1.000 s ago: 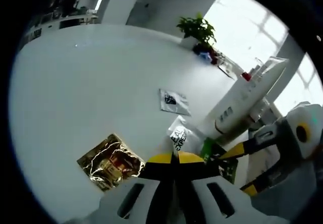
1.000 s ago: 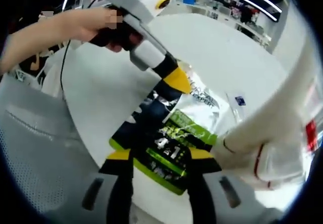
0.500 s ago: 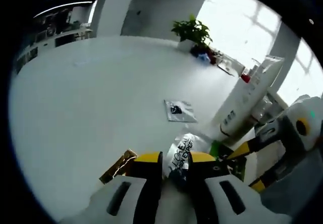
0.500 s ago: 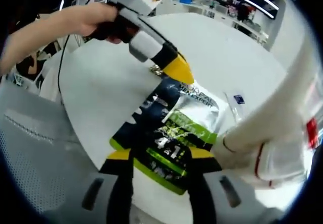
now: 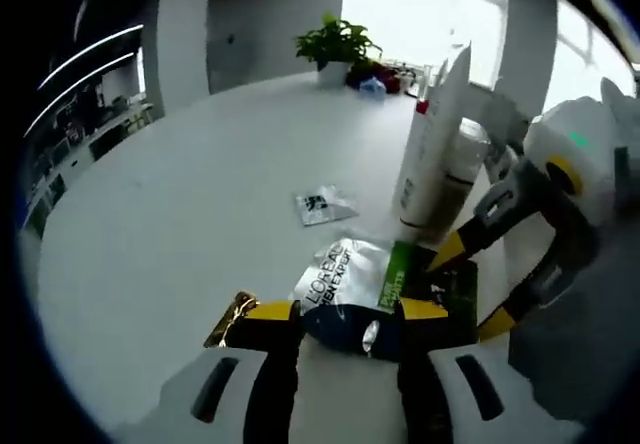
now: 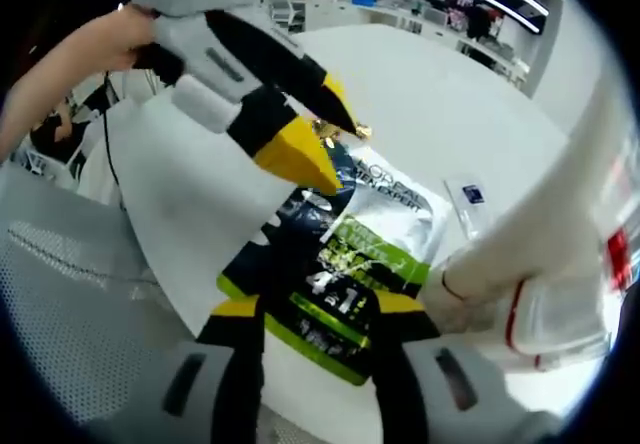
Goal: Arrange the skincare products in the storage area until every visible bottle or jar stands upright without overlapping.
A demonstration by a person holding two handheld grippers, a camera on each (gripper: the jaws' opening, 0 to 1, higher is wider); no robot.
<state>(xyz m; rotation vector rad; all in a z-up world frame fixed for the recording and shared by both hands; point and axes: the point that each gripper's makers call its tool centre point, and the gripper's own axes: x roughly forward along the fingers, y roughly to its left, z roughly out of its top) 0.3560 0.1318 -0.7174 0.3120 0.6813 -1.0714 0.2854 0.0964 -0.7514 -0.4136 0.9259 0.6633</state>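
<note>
On the white table [image 5: 180, 214], a glossy foil sachet [image 5: 385, 284] lies flat.

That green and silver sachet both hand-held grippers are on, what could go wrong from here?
Two risks. The sachet lies flat between the jaws of the right hand-held gripper and the left hand-held gripper at opposite ends; pulling apart might tear it or make it slip. The white tube stands close beside it, so dragging the sachet could topple the tube.
</note>
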